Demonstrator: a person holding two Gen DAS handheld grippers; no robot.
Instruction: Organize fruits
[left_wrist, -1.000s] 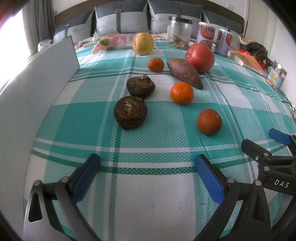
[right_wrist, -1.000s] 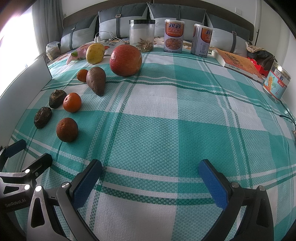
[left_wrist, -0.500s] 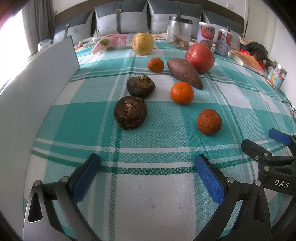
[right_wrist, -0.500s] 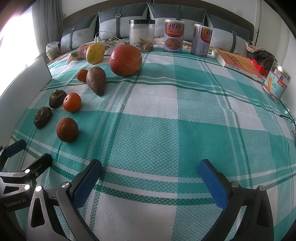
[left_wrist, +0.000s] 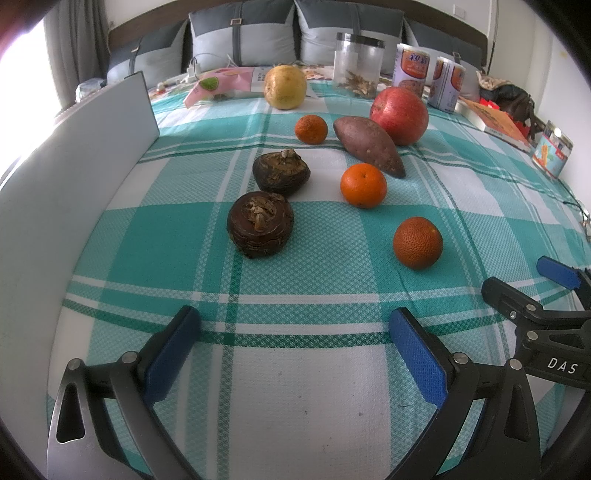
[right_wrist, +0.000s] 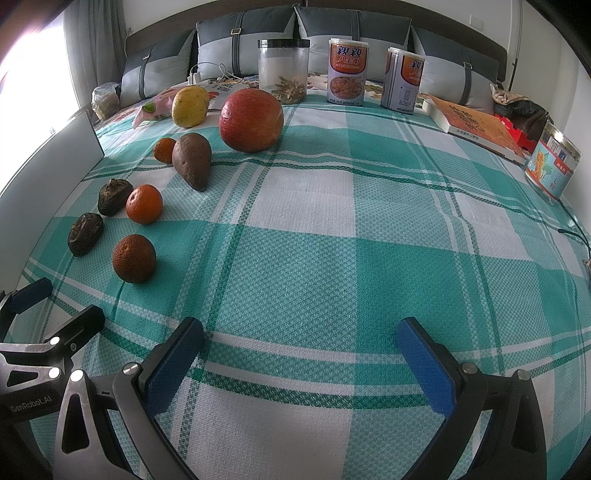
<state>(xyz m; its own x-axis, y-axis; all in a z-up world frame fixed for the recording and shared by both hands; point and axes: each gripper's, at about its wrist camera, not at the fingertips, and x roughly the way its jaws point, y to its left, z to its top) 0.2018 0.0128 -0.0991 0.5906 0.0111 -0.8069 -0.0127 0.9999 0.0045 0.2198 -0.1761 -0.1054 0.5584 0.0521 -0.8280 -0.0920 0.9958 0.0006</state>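
Note:
On the green plaid cloth lie two dark brown corms (left_wrist: 260, 224) (left_wrist: 280, 171), three oranges (left_wrist: 417, 242) (left_wrist: 363, 185) (left_wrist: 311, 129), a sweet potato (left_wrist: 369, 146), a big red fruit (left_wrist: 399, 115) and a yellow fruit (left_wrist: 285, 87). They sit left of centre in the right wrist view, with the nearest orange (right_wrist: 133, 257) and the red fruit (right_wrist: 251, 120) among them. My left gripper (left_wrist: 293, 354) is open and empty, short of the near corm. My right gripper (right_wrist: 299, 362) is open and empty over bare cloth, right of the fruits.
A white board (left_wrist: 74, 166) stands along the left edge. A clear jar (right_wrist: 283, 70), two tall cans (right_wrist: 347, 72) (right_wrist: 402, 79), a book (right_wrist: 476, 127) and a small can (right_wrist: 552, 162) sit at the back and right. Pillows line the headboard.

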